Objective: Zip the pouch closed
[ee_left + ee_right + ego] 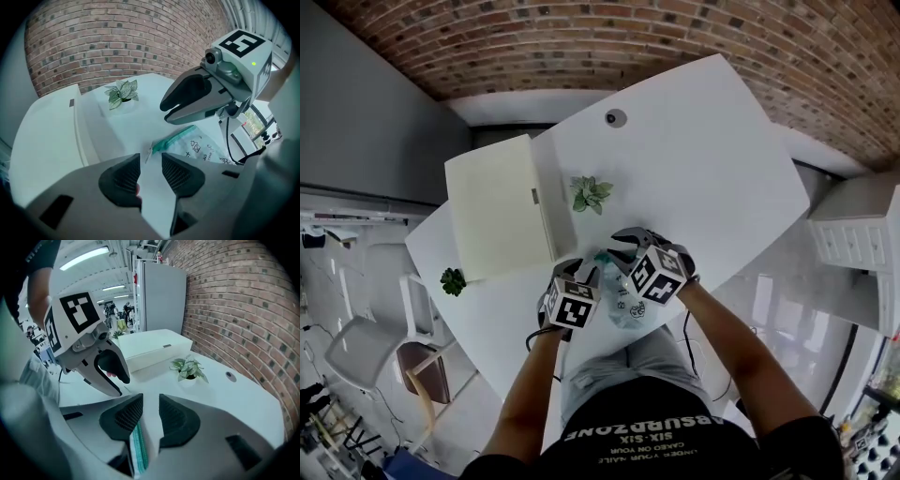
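A clear printed pouch [624, 306] with a teal zipper [174, 139] lies on the white table [703, 159] at its near edge. Its small white zipper pull [148, 153] sits just ahead of my left gripper [151, 168], whose pads stand apart with only bare table between them. My right gripper [151, 414] hovers over the pouch's other end with its jaws narrowly apart. The teal zipper strip [138, 448] runs under its left finger, and I see no grip on it. In the head view the left gripper [579, 272] and right gripper [624, 244] flank the pouch.
A flat white box [497, 206] lies at the table's left. A small potted plant [591, 193] stands just beyond the pouch, and another [453, 279] near the left edge. A cable grommet [616, 117] sits far back. Chairs [366, 347] stand left of the table.
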### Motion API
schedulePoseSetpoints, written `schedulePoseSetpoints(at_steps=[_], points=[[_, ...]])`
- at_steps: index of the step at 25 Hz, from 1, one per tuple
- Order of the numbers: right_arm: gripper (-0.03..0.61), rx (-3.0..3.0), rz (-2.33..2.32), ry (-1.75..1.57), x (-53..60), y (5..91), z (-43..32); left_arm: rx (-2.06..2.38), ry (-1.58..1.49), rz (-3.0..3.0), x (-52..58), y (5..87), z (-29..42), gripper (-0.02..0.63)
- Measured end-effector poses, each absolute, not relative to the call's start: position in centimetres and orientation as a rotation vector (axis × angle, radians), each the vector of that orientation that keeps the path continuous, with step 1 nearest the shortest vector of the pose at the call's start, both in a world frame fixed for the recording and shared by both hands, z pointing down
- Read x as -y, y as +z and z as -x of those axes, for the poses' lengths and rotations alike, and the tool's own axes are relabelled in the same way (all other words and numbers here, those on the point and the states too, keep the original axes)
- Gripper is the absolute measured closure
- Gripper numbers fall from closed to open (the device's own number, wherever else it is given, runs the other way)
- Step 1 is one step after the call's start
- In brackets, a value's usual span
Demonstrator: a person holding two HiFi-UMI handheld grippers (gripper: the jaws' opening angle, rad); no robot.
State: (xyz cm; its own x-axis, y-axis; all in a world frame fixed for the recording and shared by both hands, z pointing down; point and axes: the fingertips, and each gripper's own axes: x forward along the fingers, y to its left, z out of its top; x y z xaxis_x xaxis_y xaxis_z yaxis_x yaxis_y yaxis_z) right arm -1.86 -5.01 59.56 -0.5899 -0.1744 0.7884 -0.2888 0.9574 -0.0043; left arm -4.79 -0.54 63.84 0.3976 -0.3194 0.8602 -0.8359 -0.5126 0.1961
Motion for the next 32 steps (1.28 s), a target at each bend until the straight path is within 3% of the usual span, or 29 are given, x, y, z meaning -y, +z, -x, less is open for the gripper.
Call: schedulePoseSetpoints(at_steps=[19, 25, 32], points=[[0.477, 2.05, 0.077, -0.077, 4.0, 64.8, 3.5, 0.874, 1.211, -1.999, 0.6, 66.5, 4.2, 0.5], [0.479, 2.02, 0.188, -0.178, 3.5, 65.2, 3.7, 0.889, 1.241, -1.998, 1.2, 66.8, 4.8, 0.574], [0.492, 1.978, 0.332, -0.302, 2.6, 65.6, 4.2, 0.868, 1.3, -2.05, 1.3, 66.8, 4.9, 0.586]])
